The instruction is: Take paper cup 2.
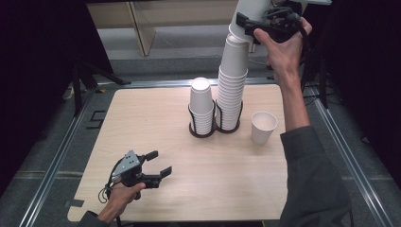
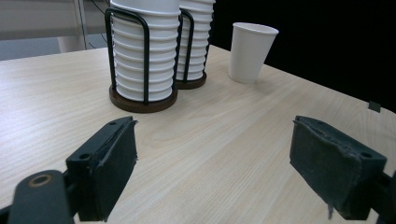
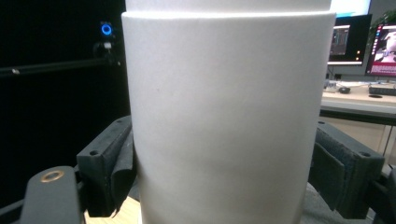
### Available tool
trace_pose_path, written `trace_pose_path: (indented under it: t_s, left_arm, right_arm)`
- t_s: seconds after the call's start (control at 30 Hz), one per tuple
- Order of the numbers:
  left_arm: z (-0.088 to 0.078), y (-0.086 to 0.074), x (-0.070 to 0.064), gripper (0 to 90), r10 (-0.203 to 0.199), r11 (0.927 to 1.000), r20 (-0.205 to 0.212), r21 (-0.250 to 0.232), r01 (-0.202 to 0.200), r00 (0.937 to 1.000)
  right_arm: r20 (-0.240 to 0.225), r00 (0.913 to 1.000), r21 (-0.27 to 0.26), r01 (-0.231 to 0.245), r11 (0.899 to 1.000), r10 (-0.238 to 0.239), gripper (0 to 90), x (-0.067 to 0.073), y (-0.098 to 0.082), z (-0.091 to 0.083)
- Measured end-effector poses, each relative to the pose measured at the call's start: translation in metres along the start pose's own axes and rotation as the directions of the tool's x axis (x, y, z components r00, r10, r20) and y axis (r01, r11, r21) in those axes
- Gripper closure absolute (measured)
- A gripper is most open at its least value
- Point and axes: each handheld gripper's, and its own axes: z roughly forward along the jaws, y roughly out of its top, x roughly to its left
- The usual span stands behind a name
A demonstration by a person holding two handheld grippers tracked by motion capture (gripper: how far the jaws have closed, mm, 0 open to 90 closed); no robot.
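High view: the right tool [image 1: 247, 29] is raised well above the counter [image 1: 142, 132], its jaws pinching a white paper cup [image 1: 250, 9] at the top of the tall stack [image 1: 232, 90]. The cup is plain, smooth-walled and tapered; its upper part runs out of the top edge of the frame. The tall stack stands in the right-hand wire holder [image 1: 228, 124]. Just beside it, the short stack [image 1: 201, 106] fills the left-hand wire holder [image 1: 202, 128]. A single cup [image 1: 263, 126] stands upright, mouth up, near the right edge of the counter. The left tool [image 1: 159, 163] rests low over the front left area, jaws spread with nothing between them. Bare counter lies all around it, and the holders are well apart from it.

Left gripper view: both pads stand apart over bare wood. The two holders and the single cup sit farther back, and the counter's far edge runs behind that cup.

Right gripper view: the paper cup's white wall sits between the two pads, which press on it from both sides.
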Motion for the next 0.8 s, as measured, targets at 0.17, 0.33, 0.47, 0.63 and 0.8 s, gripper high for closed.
trace_pose_path:
  t_s: [0.17, 0.33, 0.47, 0.63, 0.8]
  left_arm:
    - [-0.001, 0.0, 0.0, 14.4, 0.009, 0.9999, -0.009, 0.015, -0.008, 0.9999]
    - [-0.001, 0.0, -0.001, 14.4, 0.005, 0.9997, -0.012, 0.023, -0.005, 0.9999]
    - [-0.001, 0.001, 0.0, 14.4, 0.005, 0.9998, -0.017, 0.022, -0.004, 0.9998]
    - [-0.001, 0.001, 0.0, 14.4, 0.005, 0.9998, -0.017, 0.018, -0.005, 0.9998]
    - [-0.001, 0.001, 0.0, 14.4, 0.0, 1.0, -0.025, 0.008, 0.0, 0.9997]
  right_arm:
    - [-0.015, 0.9999, 0.003, 0.0, 1.0, 0.0, 18.1, -0.002, -0.006, -0.017]
    - [-0.031, 0.9994, 0.004, 0.012, 1.0, -0.011, 18.1, -0.005, -0.02, -0.035]
    - [-0.061, 0.9981, -0.005, 0.002, 1.0, -0.002, 18.2, -0.007, -0.033, -0.05]
    - [-0.081, 0.9966, 0.007, 0.019, 1.0, -0.018, 18.2, -0.001, -0.051, -0.076]
    - [-0.11, 0.9936, 0.021, 0.027, 0.999, -0.025, 18.2, 0.006, -0.08, -0.098]
